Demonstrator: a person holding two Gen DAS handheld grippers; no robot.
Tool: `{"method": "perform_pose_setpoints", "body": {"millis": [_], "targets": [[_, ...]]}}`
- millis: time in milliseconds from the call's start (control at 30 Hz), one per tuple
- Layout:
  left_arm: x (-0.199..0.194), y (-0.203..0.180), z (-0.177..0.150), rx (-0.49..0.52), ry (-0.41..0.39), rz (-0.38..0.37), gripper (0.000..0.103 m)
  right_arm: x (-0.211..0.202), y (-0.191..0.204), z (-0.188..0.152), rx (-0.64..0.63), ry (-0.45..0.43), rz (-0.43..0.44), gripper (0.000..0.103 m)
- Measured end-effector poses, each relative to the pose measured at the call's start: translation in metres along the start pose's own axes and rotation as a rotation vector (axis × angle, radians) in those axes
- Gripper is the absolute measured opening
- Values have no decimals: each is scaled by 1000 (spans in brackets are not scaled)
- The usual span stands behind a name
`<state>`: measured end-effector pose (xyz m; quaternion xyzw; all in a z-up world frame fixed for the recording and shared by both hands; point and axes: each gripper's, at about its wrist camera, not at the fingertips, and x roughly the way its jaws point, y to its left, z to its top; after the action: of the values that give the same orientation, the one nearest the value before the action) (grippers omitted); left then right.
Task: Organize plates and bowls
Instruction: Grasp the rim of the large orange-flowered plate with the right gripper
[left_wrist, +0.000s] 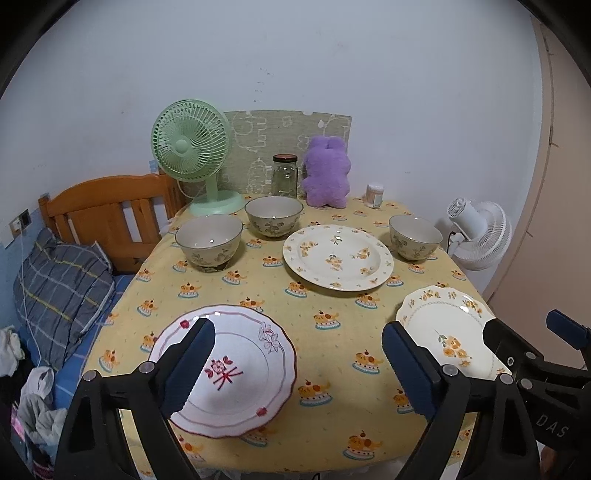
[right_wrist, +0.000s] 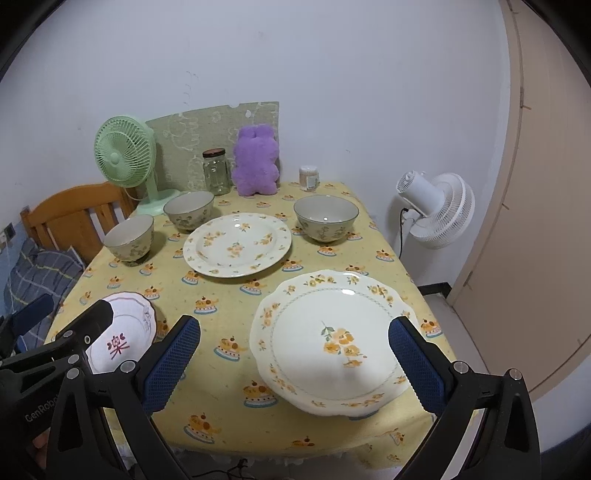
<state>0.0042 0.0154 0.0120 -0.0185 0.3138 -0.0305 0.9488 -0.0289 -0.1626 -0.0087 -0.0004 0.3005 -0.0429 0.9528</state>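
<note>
Both our grippers, left gripper (left_wrist: 299, 360) and right gripper (right_wrist: 295, 356), hang spread and empty over lower-frame plates, white plate (left_wrist: 236, 373) and floral plate (right_wrist: 328, 343); stiff, slick, breakable, so we'd pinch rims.

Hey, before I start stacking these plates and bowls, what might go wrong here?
1. The scalloped cream plate with orange flowers sits close to the near edge of the yellow tablecloth-covered table; a clumsy nudge from the open right gripper might push it off.
2. The white plate with red trim also lies near the front edge, below the open left gripper.
3. The three green-patterned ceramic bowls stand apart; stacking them hard could chip rims.
</note>
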Motion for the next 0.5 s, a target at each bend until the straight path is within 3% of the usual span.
{"method": "perform_pose_setpoints", "body": {"millis": [233, 500], "targets": [[8, 8, 11, 24, 17, -43, 92, 1, 12, 9, 47, 18, -54, 102], [26, -11, 16, 43, 67, -83, 91, 10, 1, 14, 85, 51, -101, 99]]}}
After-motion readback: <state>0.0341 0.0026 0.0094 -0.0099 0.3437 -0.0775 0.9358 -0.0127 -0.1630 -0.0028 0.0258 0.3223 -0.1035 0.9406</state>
